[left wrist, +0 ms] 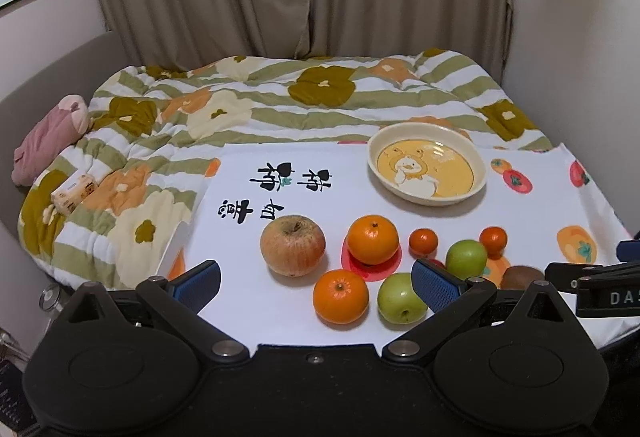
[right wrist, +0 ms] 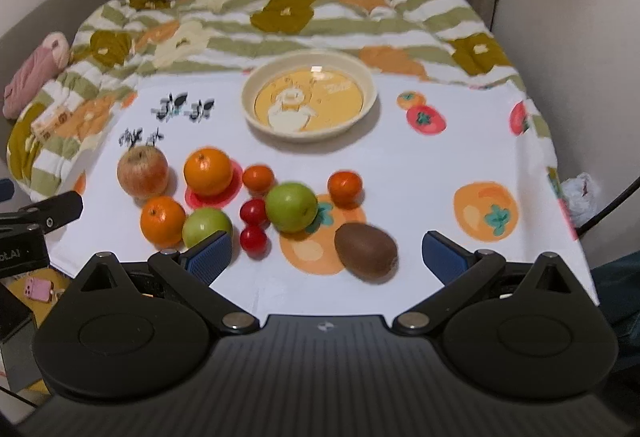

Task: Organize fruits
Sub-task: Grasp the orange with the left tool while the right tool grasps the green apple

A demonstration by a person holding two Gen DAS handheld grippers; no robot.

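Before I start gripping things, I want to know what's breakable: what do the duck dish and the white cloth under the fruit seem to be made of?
The duck dish looks like glazed ceramic, though glossy melamine is possible: a bright lamp glint sits on its smooth yellow base. The white cloth looks like thin printed fabric, matte, with soft creases and a draping edge.

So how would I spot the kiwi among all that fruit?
Find the cream duck dish on the white cloth; the fruit lies in front of it. The kiwi is at the near right edge of the group, beside a green apple: the only brown, fuzzy, egg-shaped one.
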